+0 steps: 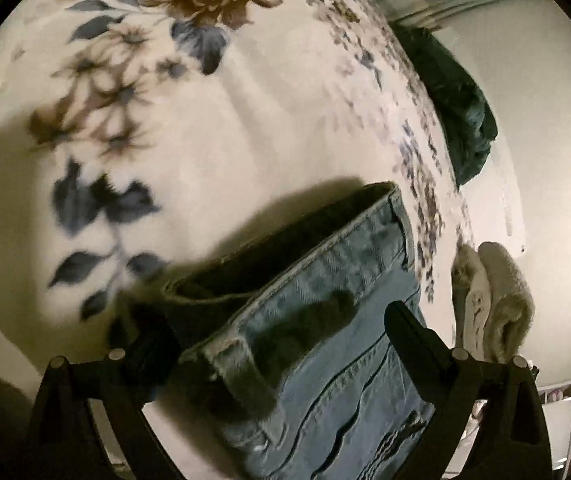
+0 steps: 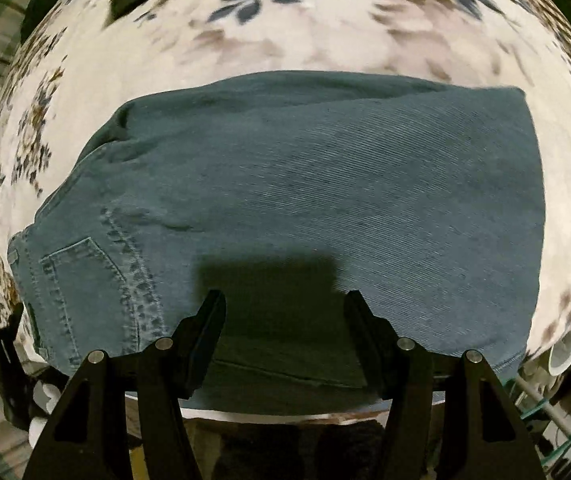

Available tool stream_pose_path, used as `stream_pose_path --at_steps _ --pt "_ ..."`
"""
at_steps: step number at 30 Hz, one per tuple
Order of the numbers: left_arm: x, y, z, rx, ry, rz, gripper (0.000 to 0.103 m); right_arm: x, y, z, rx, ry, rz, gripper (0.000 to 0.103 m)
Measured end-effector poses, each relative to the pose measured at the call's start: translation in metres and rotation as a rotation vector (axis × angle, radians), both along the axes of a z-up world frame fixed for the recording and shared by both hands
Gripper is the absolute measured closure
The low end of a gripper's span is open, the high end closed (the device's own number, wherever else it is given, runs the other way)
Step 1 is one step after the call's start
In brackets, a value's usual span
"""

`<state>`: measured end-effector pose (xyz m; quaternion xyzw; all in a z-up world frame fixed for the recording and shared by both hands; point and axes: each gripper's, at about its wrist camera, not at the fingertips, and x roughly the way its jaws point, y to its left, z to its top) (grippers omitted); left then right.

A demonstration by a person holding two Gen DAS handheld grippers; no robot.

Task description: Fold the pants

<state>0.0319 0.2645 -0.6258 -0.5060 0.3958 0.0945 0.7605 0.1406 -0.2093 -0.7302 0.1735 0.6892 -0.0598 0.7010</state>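
Blue denim pants lie folded flat on a white floral bedspread, back pocket at the left, folded legs stretching right. My right gripper is open just above the near edge of the pants, fingers apart, holding nothing. In the left wrist view the waistband end of the pants fills the lower middle. My left gripper is open, its fingers spread either side of the waistband, not closed on it.
The floral bedspread covers the bed. A dark green cloth and a beige folded towel lie past the bed's right edge. A white cup and clutter sit at the lower right beside the bed.
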Motion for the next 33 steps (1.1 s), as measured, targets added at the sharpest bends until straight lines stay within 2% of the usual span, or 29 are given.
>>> stream_pose_path --at_steps 1,2,3,5,7,12,18,21,23,26,29,32,33 --pt "0.001 -0.001 0.001 0.011 -0.005 0.002 0.013 0.001 0.001 0.000 0.000 -0.003 0.004 0.039" --pt "0.000 0.000 0.002 0.020 -0.002 0.003 0.038 0.002 0.002 0.000 0.001 -0.005 0.007 0.039" --pt "-0.001 0.001 0.002 0.031 0.014 0.005 0.069 0.002 0.003 0.000 0.004 -0.007 0.005 0.039" --pt "-0.005 0.004 0.004 0.036 0.003 -0.002 0.069 0.000 0.002 0.000 0.014 -0.012 -0.007 0.039" --pt "-0.004 0.001 0.014 0.077 -0.005 -0.021 0.072 -0.003 -0.002 -0.001 0.024 -0.017 -0.025 0.039" --pt "-0.006 -0.023 0.077 0.213 -0.093 -0.105 0.076 -0.018 -0.022 0.000 0.078 -0.041 -0.076 0.039" --pt "-0.012 -0.098 0.190 0.340 -0.258 -0.286 0.078 -0.047 -0.069 0.023 0.160 -0.098 -0.175 0.039" --pt "-0.014 -0.150 0.228 0.360 -0.328 -0.394 0.081 -0.063 -0.098 0.038 0.166 -0.135 -0.207 0.039" --pt "-0.015 -0.188 0.242 0.338 -0.364 -0.471 0.084 -0.076 -0.125 0.049 0.150 -0.163 -0.231 0.039" --pt "-0.016 -0.253 0.249 0.314 -0.396 -0.609 0.086 -0.094 -0.159 0.057 0.120 -0.189 -0.272 0.039" --pt "-0.015 -0.316 0.232 0.315 -0.386 -0.741 0.087 -0.112 -0.197 0.060 0.102 -0.210 -0.340 0.039" --pt "-0.012 -0.366 0.197 0.335 -0.303 -0.861 0.087 -0.121 -0.229 0.058 0.084 -0.212 -0.379 0.039" --pt "-0.009 -0.380 0.181 0.351 -0.235 -0.907 0.087 -0.125 -0.238 0.056 0.082 -0.210 -0.380 0.039"
